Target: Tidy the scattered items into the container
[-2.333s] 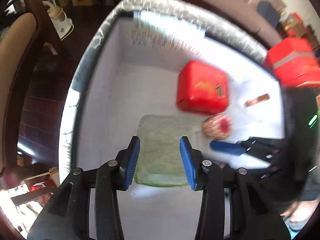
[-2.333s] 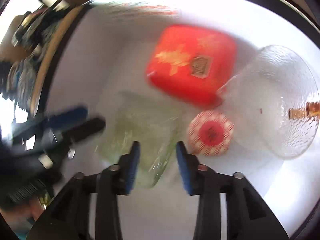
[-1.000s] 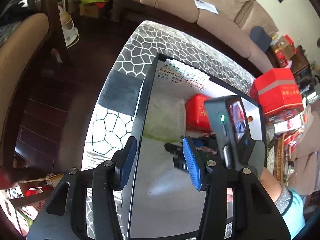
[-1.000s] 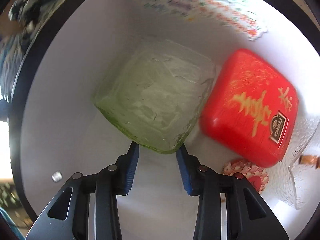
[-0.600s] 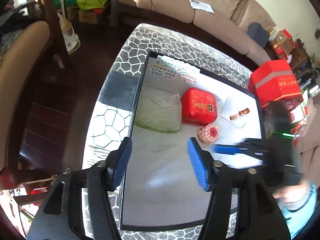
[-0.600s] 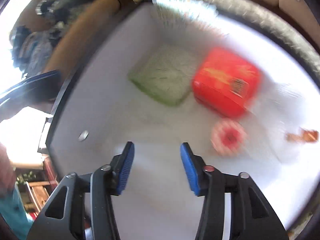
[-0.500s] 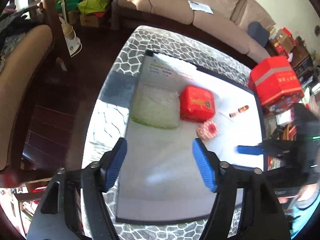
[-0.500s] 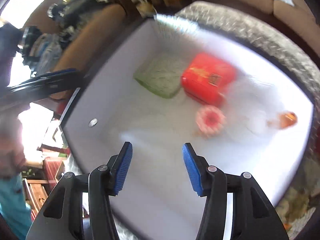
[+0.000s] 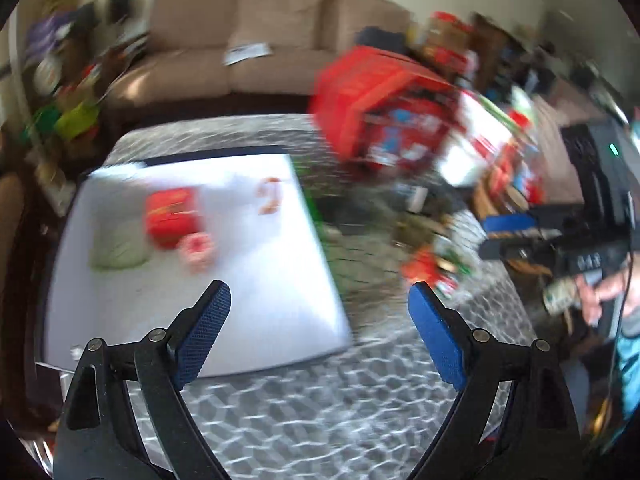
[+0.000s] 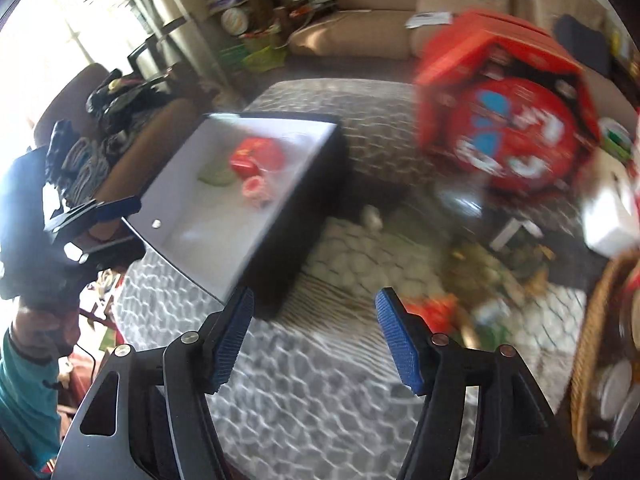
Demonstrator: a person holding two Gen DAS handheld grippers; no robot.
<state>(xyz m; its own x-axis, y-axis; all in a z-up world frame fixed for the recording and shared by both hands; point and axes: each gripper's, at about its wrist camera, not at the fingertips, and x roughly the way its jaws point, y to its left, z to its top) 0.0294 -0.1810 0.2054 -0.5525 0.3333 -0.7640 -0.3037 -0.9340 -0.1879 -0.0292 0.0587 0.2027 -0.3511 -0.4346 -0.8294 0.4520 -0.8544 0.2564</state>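
Observation:
The container is a black box with a white inside (image 9: 256, 312) (image 10: 224, 248) on a grey patterned table. In it lie a red tin (image 9: 170, 212) (image 10: 256, 156), a green glass dish (image 9: 116, 246) (image 10: 216, 176), a small red-and-white round item (image 9: 196, 248) (image 10: 254, 190) and a small brown item (image 9: 270, 196). Scattered items (image 9: 432, 264) (image 10: 472, 280) lie blurred on the table right of the box. My left gripper (image 9: 320, 324) is open and empty above the box's near right corner. My right gripper (image 10: 314, 330) is open and empty above the table beside the box; it also shows in the left wrist view (image 9: 504, 236).
A big red hexagonal gift box (image 9: 380, 112) (image 10: 508, 112) stands behind the scattered items. A wicker basket (image 10: 592, 340) is at the right edge. A beige sofa (image 9: 248, 48) runs along the back, a chair with clothes (image 10: 104, 128) stands at the left.
Both grippers have lifted out of the box, pulled back and swung right, and both have opened wider. The items in the box have stayed put. The views are blurred with motion.

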